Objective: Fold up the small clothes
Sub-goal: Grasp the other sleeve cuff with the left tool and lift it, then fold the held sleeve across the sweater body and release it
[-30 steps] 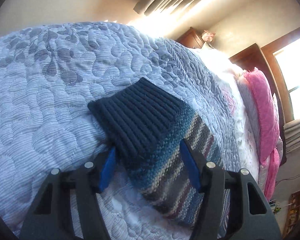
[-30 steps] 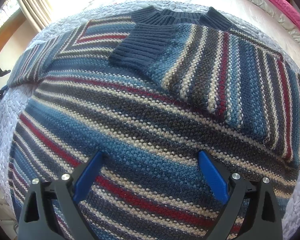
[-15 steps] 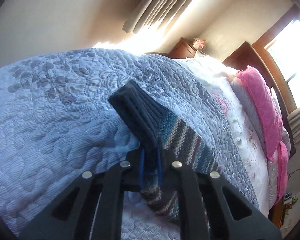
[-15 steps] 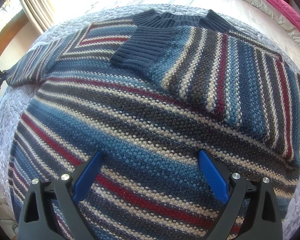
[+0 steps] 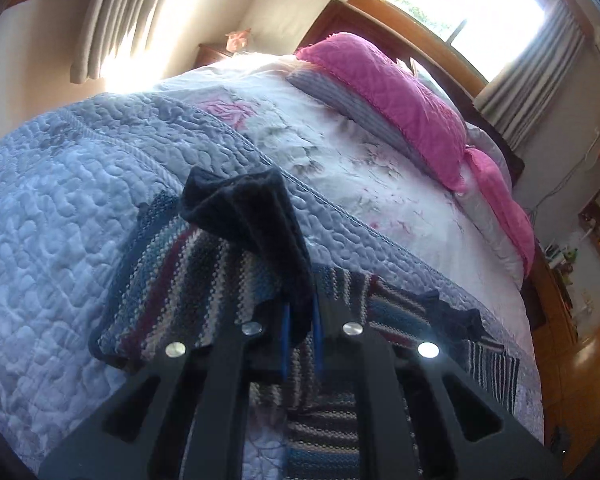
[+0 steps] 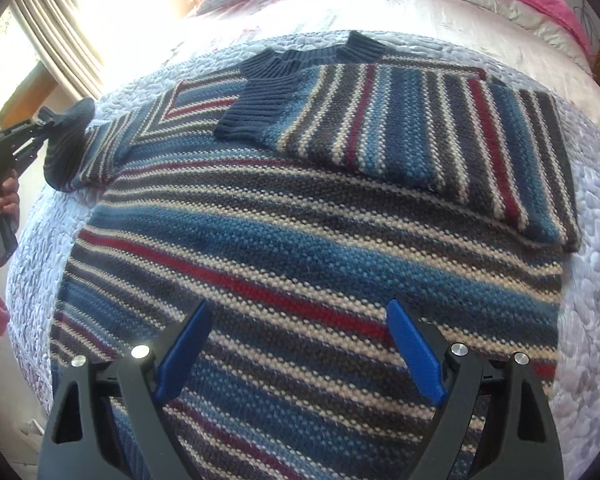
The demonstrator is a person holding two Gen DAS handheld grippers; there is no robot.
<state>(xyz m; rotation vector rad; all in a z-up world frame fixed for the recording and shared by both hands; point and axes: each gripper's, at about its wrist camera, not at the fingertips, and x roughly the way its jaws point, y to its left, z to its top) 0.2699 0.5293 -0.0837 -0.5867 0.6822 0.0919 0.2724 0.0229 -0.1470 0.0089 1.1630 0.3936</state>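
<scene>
Setting: home bedroom
Evidence: pale blue quilted bedspread [image 5: 60, 208]; pink textured pillows [image 5: 396, 104]; dark wooden headboard [image 5: 340, 16]; grey pleated window curtains [image 5: 540, 64]

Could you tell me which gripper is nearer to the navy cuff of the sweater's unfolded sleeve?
Left. The left gripper is shut on the navy cuff, lifting it off the quilt. The right gripper hovers open above the sweater body, well away from that cuff.
</scene>
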